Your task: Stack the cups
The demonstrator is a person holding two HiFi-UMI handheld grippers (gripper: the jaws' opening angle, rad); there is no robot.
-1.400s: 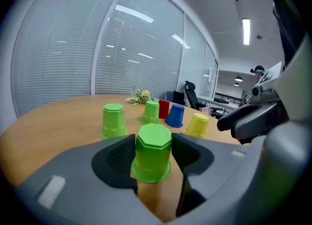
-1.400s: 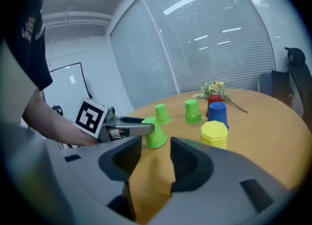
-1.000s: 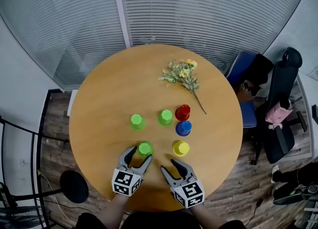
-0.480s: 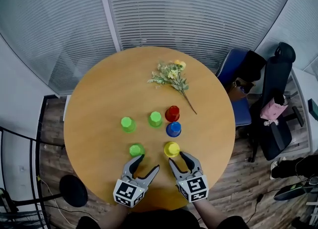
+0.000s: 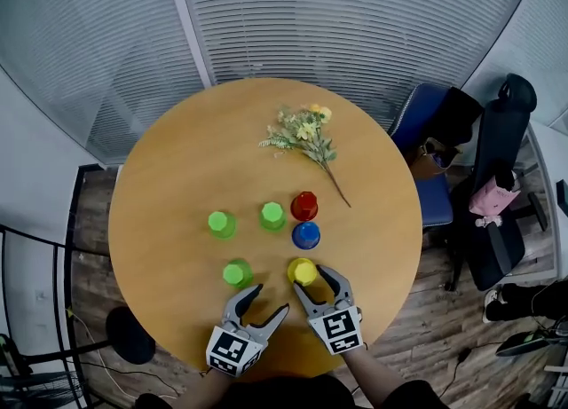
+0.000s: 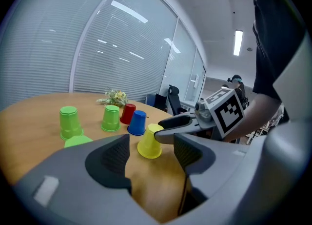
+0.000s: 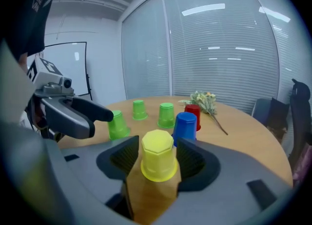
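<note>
Right claw [image 5: 311, 279] has advanced, jaws just opening wider around the yellow cup [image 5: 302, 271]; left claw [image 5: 272, 298] gapes empty.

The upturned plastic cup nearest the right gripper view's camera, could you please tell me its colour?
Yellow; this upturned plastic cup shows best in the right gripper view.

On my screen the bench [image 5: 177, 185] reads as smooth wood veneer with a soft, even sheen. The yellow cup [image 7: 157, 155], blue cup [image 5: 306, 235], red cup [image 5: 303, 206] and green cups [image 5: 272, 215] all look like smooth plastic, faintly glossy. My left claw [image 6: 151, 153] is matt grey plastic, and its pads [image 6: 109, 158] are darker and finely ribbed. The floor [image 5: 444, 310] shows worn, dull wood planks.
</note>
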